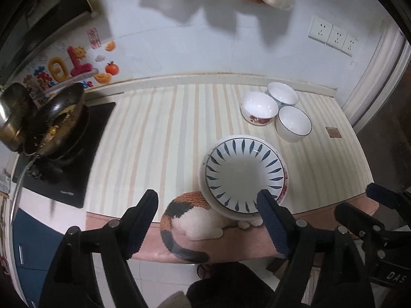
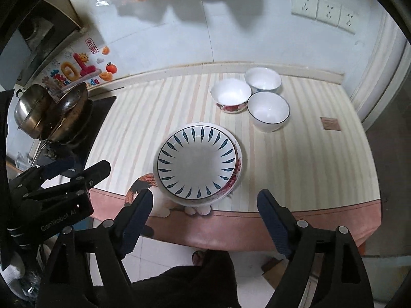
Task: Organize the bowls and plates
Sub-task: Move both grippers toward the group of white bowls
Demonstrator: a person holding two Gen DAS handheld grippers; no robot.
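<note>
A blue-leaf-patterned plate (image 1: 244,172) lies on top of a red-flowered plate (image 1: 284,187) near the table's front edge; both show in the right wrist view, the blue plate (image 2: 197,161) over the flowered one (image 2: 237,172). Three white bowls stand behind: a red-flowered bowl (image 1: 259,107), a blue-trimmed bowl (image 1: 282,93) and a dark-rimmed bowl (image 1: 294,123). My left gripper (image 1: 208,202) is open and empty, just in front of the plates. My right gripper (image 2: 205,200) is open and empty, in front of the stack, apart from it.
A striped table mat (image 1: 154,133) with a cat picture (image 1: 190,215) covers the table. A black cooktop (image 1: 72,169) with a dirty wok (image 1: 59,123) and a steel pot (image 1: 12,113) is at the left. Wall sockets (image 1: 331,36) are at the back right.
</note>
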